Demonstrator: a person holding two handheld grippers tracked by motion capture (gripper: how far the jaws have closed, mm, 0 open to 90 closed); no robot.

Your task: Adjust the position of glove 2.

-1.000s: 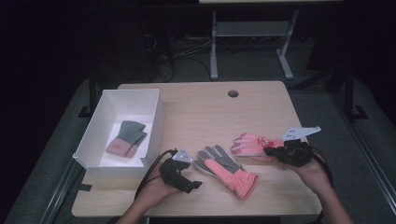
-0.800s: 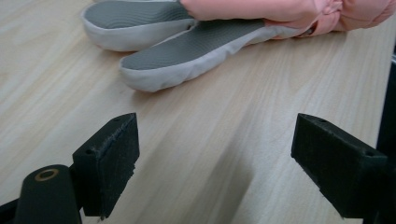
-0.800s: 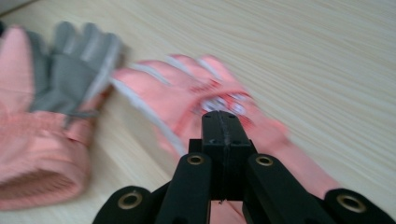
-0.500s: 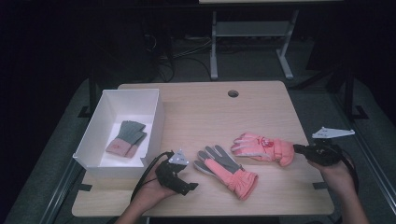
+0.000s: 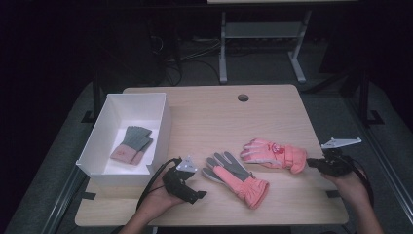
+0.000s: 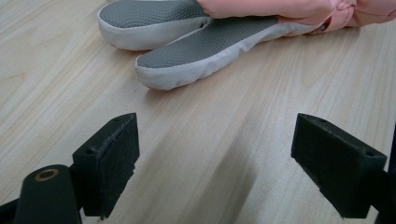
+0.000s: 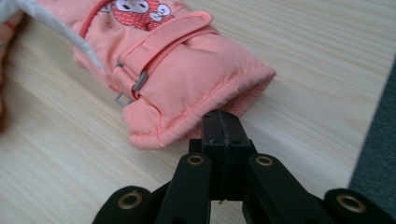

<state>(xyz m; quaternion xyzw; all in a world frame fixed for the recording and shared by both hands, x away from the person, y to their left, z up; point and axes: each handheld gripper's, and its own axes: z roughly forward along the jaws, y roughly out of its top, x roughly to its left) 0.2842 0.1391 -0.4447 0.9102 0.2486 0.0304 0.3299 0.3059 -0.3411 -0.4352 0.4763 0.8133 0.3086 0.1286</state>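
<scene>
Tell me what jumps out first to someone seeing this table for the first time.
Two bright pink gloves lie on the wooden table: the patterned glove near the right edge, the grey-palmed glove at the front middle. At left, a white box holds a grey-and-pink glove. The right gripper is shut, its tips at the patterned glove's cuff.

The left gripper (image 6: 215, 170) holds its two black jaws wide apart over the bare wooden table (image 6: 224, 140). Beyond them lies a pink glove (image 6: 210, 42), its grey-palmed, white-edged fingers pointing left, well apart from the jaws.
</scene>
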